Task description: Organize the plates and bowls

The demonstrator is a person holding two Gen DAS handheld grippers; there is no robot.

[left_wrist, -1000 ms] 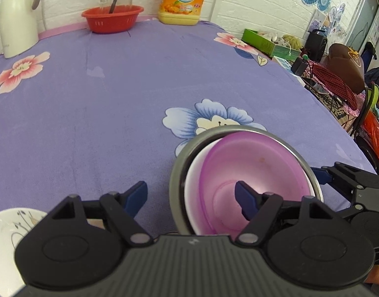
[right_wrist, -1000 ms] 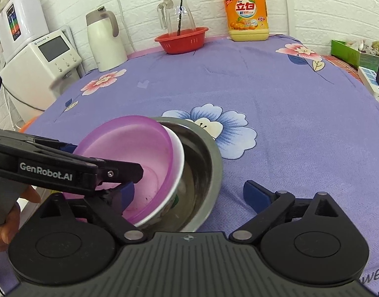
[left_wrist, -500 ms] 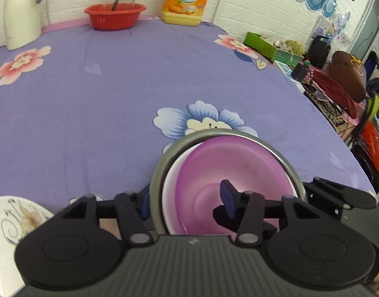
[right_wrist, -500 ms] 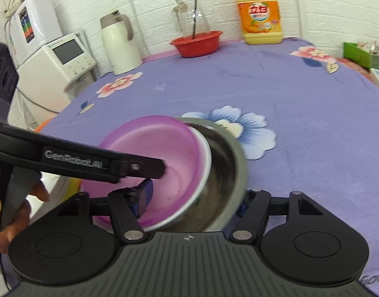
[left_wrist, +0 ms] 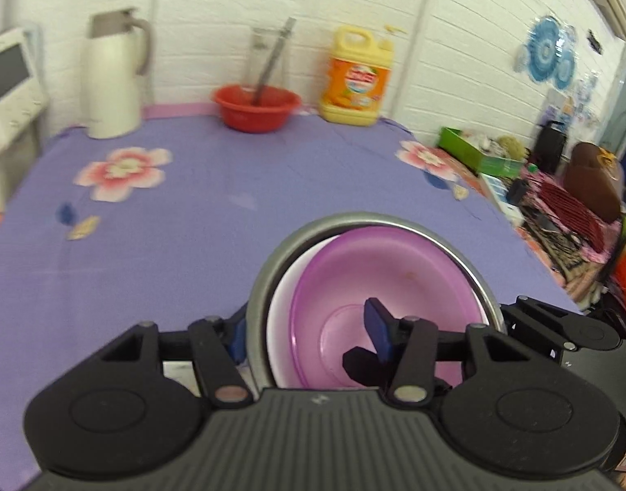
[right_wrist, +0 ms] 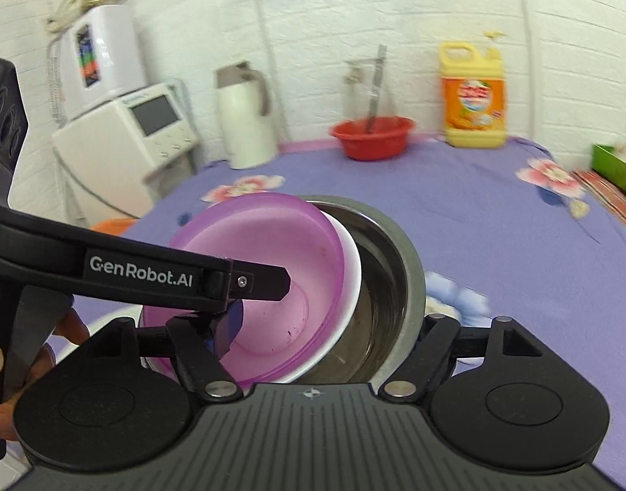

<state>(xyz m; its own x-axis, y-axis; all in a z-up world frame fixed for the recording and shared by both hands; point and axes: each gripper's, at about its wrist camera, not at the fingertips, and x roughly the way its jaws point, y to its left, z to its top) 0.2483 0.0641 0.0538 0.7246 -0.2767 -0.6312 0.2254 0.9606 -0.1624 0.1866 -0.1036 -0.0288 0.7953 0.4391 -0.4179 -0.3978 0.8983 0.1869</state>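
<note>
Already the bowls are nested: a purple bowl (left_wrist: pixel 378 286) sits in a white bowl (left_wrist: pixel 282 315), and both sit in a steel bowl (left_wrist: pixel 272 262), lopsided toward one wall. The left gripper (left_wrist: pixel 309 335) is clamped across the stack's near wall, one finger outside the steel rim and the other inside the purple bowl. The right gripper (right_wrist: pixel 325 327) grips the opposite side the same way, one finger in the purple bowl and one outside the steel wall. The stack appears tilted and carried above the purple tablecloth (left_wrist: pixel 170 237), though contact underneath is hidden. So the nesting seems done, and what is left, I judge, is setting the stack down somewhere tidy. No plate shows in either view, so I cannot tell how the plates stand. Far back stand a red basin (left_wrist: pixel 255 106), a detergent jug (left_wrist: pixel 358 77) and a white kettle (left_wrist: pixel 112 77).
</note>
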